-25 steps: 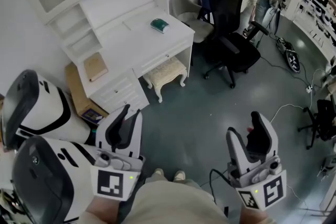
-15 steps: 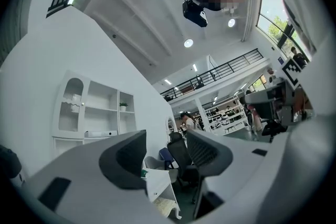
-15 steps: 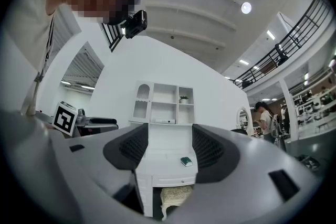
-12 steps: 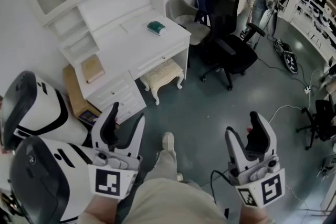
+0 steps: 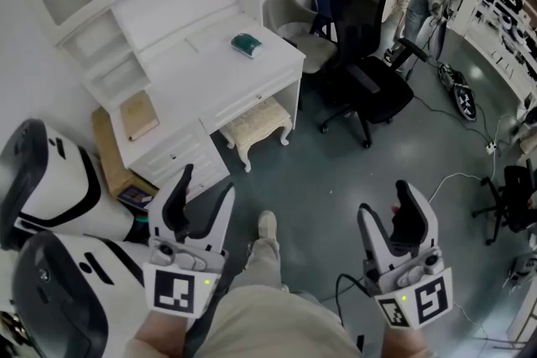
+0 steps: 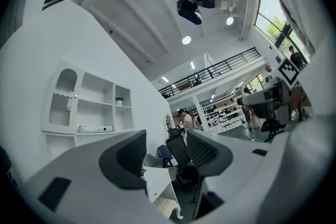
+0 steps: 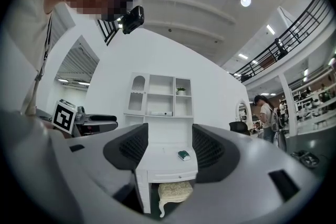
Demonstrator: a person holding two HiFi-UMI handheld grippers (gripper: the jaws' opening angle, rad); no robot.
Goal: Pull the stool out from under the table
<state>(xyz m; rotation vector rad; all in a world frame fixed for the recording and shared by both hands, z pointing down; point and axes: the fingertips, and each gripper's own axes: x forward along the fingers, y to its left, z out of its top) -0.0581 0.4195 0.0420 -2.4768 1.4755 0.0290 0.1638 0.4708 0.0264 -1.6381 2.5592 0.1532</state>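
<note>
Bright even ceiling-spot lighting, soft shadows, strong fisheye bending at edges, sharp focus

A small stool (image 5: 254,118) with a cream patterned cushion and curved white legs stands upright, tucked partway into the kneehole of the white desk (image 5: 197,67), its front edge showing.

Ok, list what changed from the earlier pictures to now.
The left gripper has just opened its jaws, with nothing between them. The person stepped forward: one shoe now leads. The right gripper stayed open and empty; the stool stayed under the desk, untouched.
</note>
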